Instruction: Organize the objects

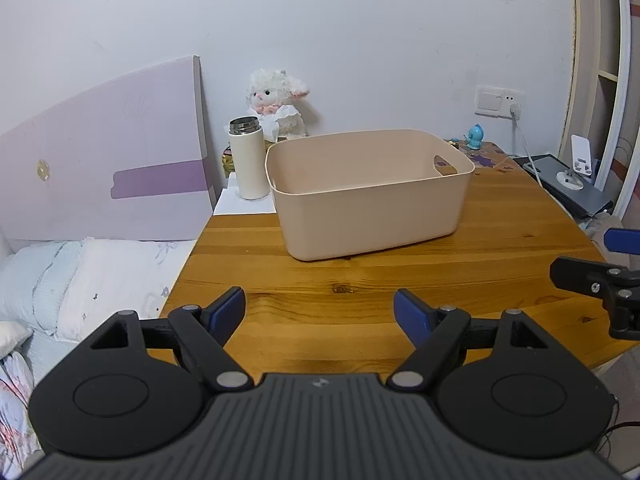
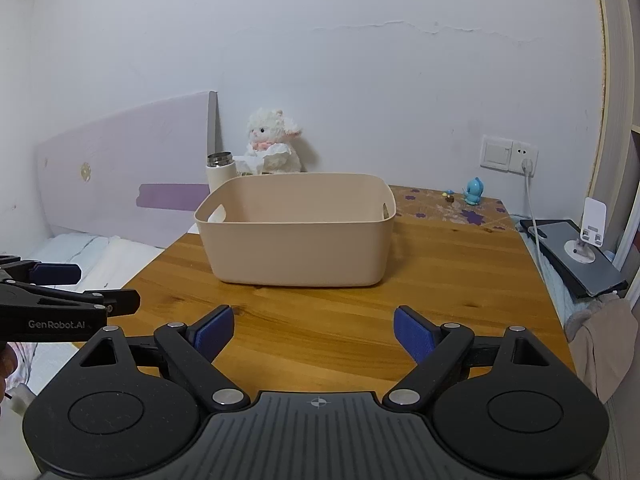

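Observation:
A beige plastic bin (image 1: 372, 216) with cut-out handles stands on the wooden table (image 1: 360, 304); it also shows in the right wrist view (image 2: 296, 248). Its visible inside looks empty. My left gripper (image 1: 319, 310) is open and empty, low over the table's near part, short of the bin. My right gripper (image 2: 313, 330) is open and empty, also short of the bin. A white lamb plush (image 1: 276, 104) sits behind the bin by the wall. A small blue toy figure (image 1: 475, 136) stands at the table's far right.
A white thermos (image 1: 248, 160) stands left of the bin. A bed with pillows (image 1: 80, 280) and a lilac headboard (image 1: 104, 160) lie left of the table. A phone stand on a dark tablet (image 2: 580, 252) lies to the right, below a wall socket (image 2: 508, 154).

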